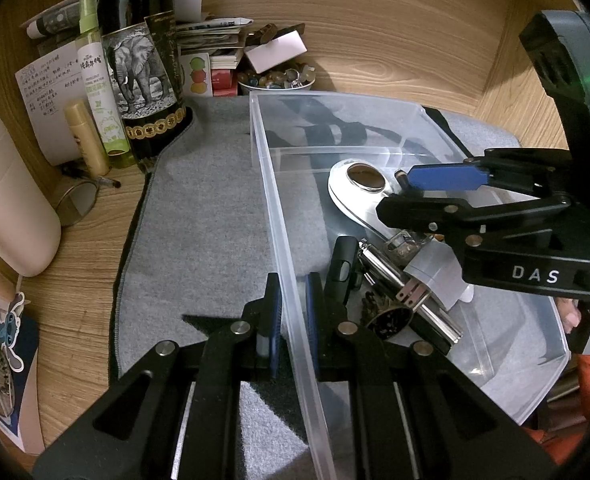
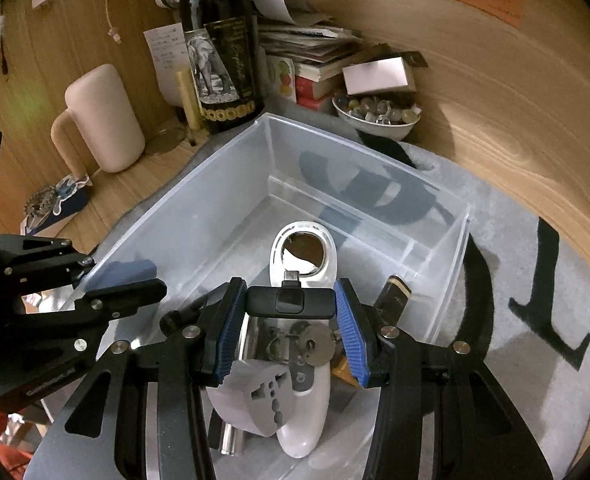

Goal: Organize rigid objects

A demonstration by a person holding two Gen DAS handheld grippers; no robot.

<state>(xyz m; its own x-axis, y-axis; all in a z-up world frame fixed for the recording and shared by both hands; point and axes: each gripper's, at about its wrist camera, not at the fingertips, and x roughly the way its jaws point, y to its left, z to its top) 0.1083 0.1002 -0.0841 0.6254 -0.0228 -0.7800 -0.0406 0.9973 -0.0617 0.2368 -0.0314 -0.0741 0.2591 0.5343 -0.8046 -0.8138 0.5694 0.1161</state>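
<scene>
The left gripper (image 1: pixel 293 312) is clamped shut on the near wall of the clear plastic storage bin (image 1: pixel 279 216), low in the frame's centre, steadying it on the grey felt mat (image 1: pixel 207 216) over the wooden desk (image 1: pixel 79 248). The right gripper (image 2: pixel 289 312) holds a small black oblong dongle with a plug tip (image 2: pixel 289 301) crosswise between its blue pads, at the middle of its view, above the bin's crowded front section. Beneath it lie a white handheld magnifier (image 2: pixel 303 240), a grey plug adapter (image 2: pixel 261 396) and a silver key (image 2: pixel 316 345). The risk, as I judge it, is that the dongle, pinched only at its ends, twists free, or drops onto the pile and skids; pressing lower could also jam the fingers against the magnifier.
</scene>
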